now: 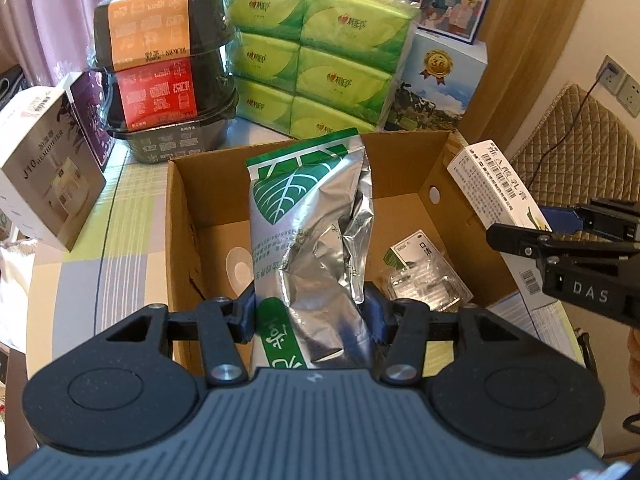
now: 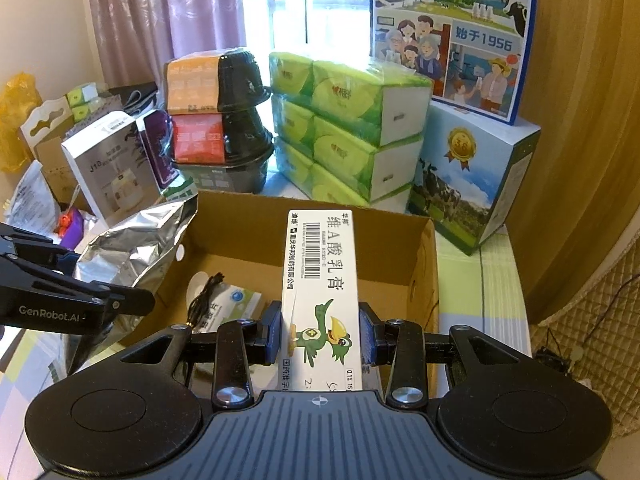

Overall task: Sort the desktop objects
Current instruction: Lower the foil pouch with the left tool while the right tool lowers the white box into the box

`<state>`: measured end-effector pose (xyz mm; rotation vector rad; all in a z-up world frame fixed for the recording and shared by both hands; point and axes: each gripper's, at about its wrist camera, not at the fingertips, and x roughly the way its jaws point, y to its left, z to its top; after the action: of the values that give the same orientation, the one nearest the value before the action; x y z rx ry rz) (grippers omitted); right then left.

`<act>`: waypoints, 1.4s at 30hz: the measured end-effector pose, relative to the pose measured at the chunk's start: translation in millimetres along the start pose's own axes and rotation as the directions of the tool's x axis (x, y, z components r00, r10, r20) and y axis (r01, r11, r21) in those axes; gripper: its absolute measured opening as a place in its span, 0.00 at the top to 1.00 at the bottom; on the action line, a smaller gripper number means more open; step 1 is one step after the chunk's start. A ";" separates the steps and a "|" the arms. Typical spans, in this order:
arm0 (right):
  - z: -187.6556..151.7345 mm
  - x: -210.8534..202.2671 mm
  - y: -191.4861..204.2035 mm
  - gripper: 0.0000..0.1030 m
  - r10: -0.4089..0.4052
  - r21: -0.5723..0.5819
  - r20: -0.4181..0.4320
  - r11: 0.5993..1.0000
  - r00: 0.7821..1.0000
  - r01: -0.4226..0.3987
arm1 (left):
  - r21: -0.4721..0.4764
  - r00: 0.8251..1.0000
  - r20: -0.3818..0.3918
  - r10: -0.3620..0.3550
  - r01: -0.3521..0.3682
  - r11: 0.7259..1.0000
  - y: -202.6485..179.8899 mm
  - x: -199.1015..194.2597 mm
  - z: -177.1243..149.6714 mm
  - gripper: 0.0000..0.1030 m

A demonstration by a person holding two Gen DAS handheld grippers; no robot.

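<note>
Through the left wrist view, my left tongs (image 1: 310, 312) are closed on the lower part of a foil pouch (image 1: 310, 220), silver with a green leaf print, which stands up ahead of them over the open cardboard box (image 1: 404, 200). The pouch looks crumpled and slack, so I judge it light, soft and rather slick; the pads have pinched it inward, and a hold low on the flat printed band seems surer than one on the loose creased foil higher up. Beyond and to the right of the tongs, a clear blister pack (image 1: 426, 276) lies on the box floor. My right tongs (image 1: 560, 232) come in from the right, over the box's right wall, carrying a white carton.

Through the right wrist view, those right tongs (image 2: 320, 338) are shut across the width of a long ointment carton (image 2: 322, 280), which points straight ahead over the box interior. It reads as stiff, light card with flat faces, so the pads grip squarely; squeezing hard could dent it, I reckon. Ahead and left of the tongs, a black cable (image 2: 206, 296) and a small packet (image 2: 236, 300) lie in the box. The pouch sits left, at the box's left wall.
</note>
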<state>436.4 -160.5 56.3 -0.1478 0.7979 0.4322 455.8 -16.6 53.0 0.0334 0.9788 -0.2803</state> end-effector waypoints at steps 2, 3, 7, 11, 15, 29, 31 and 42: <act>1.8 5.1 -1.4 0.66 -0.001 0.007 -0.005 1.000 1.000 0.001 | -0.007 1.000 -0.010 -0.002 0.002 1.000 2.9 5.8 3.4 0.55; 2.5 7.3 -1.3 0.66 -0.004 0.006 -0.005 1.000 1.000 0.004 | -0.009 1.000 -0.014 -0.001 0.001 1.000 3.9 8.1 4.5 0.55; 3.4 15.1 -1.5 0.66 -0.006 0.004 -0.007 1.000 1.000 0.006 | -0.030 1.000 -0.021 0.002 -0.003 1.000 10.1 17.0 8.5 0.55; 4.5 23.5 -4.4 0.66 -0.015 0.011 -0.015 1.000 1.000 0.015 | -0.043 1.000 -0.022 -0.002 0.001 0.999 13.7 24.2 12.3 0.55; 7.5 28.6 -5.3 0.66 -0.022 0.007 -0.010 1.000 1.000 0.022 | -0.076 0.999 0.008 -0.033 0.033 0.997 16.9 31.1 16.7 0.51; 3.5 41.8 -7.9 0.65 -0.008 0.059 -0.005 0.998 1.000 0.008 | -0.079 0.998 0.054 -0.011 0.015 0.997 20.5 25.9 8.6 0.49; 5.1 41.9 -9.4 0.65 0.002 0.080 0.021 0.997 1.000 -0.003 | -0.082 0.999 0.048 -0.013 0.017 0.997 21.6 26.6 5.9 0.49; -11.4 27.8 -25.4 0.33 -0.022 0.115 0.033 0.993 0.999 0.018 | -0.058 0.999 0.050 -0.013 0.016 0.998 17.5 18.3 -10.6 0.40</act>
<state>456.9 -177.8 27.5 -0.0417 0.7852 0.3681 461.1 -2.1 30.3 -0.0341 0.9373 -0.2642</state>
